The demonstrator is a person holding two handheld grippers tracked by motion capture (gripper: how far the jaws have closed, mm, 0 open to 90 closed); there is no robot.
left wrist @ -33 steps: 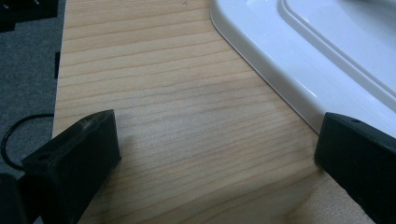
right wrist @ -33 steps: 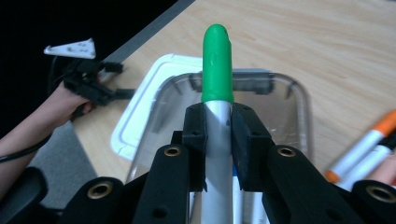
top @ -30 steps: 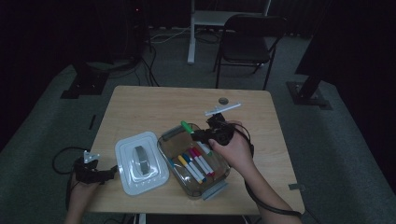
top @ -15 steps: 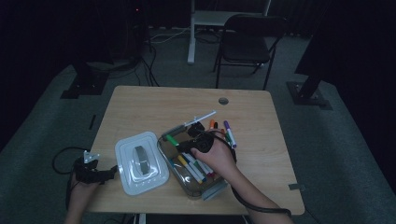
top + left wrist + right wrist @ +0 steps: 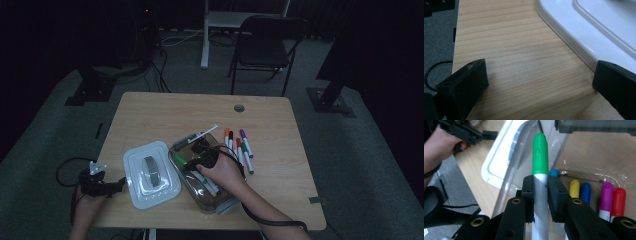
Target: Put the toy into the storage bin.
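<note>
My right gripper (image 5: 540, 187) is shut on a white marker with a green cap (image 5: 540, 155), which points into the clear plastic container (image 5: 584, 170). In the high view that gripper (image 5: 192, 162) sits over the container's (image 5: 220, 205) left part, the green cap (image 5: 179, 160) just showing. Yellow, blue, magenta and red markers (image 5: 596, 192) lie inside. My left gripper (image 5: 117, 184) rests at the table's front left, jaws open over bare wood (image 5: 539, 85), beside the white lid (image 5: 584, 22) (image 5: 150, 172).
Several loose markers (image 5: 240, 145) lie on the wooden table (image 5: 165, 115) right of the container. A pale marker (image 5: 200, 134) lies at its far rim. A cable hole (image 5: 239, 107) is near the back edge; a chair (image 5: 265, 40) stands beyond.
My right hand has moved left and down with the green marker, from above the loose markers to over the container. The left gripper has stayed put.
</note>
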